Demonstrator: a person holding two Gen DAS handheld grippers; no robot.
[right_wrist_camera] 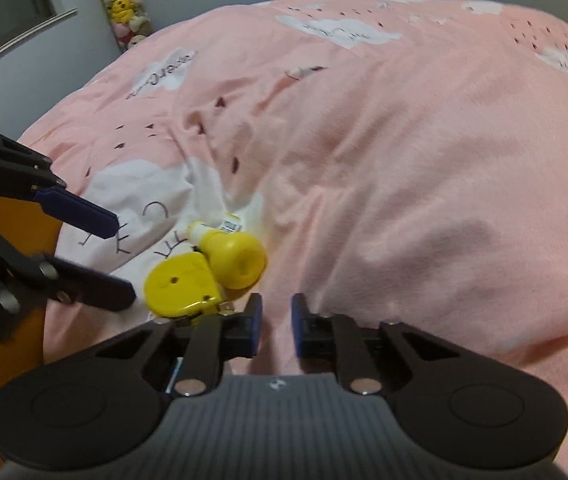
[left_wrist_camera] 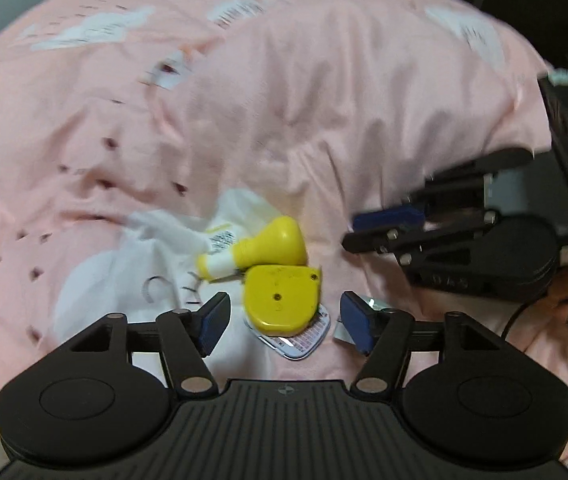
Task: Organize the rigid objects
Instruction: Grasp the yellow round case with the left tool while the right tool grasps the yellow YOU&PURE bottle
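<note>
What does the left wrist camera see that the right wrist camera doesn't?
Only the left wrist view shows a small flat pink-and-white thing peeking out under the flat yellow piece. Only the right wrist view shows the plush toys stacked by the wall. Both show the pink bedspread, the yellow bulb-shaped toy, and both tongs: the left tongs open, the right tongs empty.

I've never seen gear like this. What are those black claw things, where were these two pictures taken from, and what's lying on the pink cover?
Those are hand-held grippers, one in each of a person's hands, each carrying a forward-looking camera. One picture comes from the left gripper, open; the other from the right gripper, shut and empty. On the pink bedspread lie a yellow bulb-shaped toy and a flat yellow case atop a small keypad device. Nothing is held.
</note>
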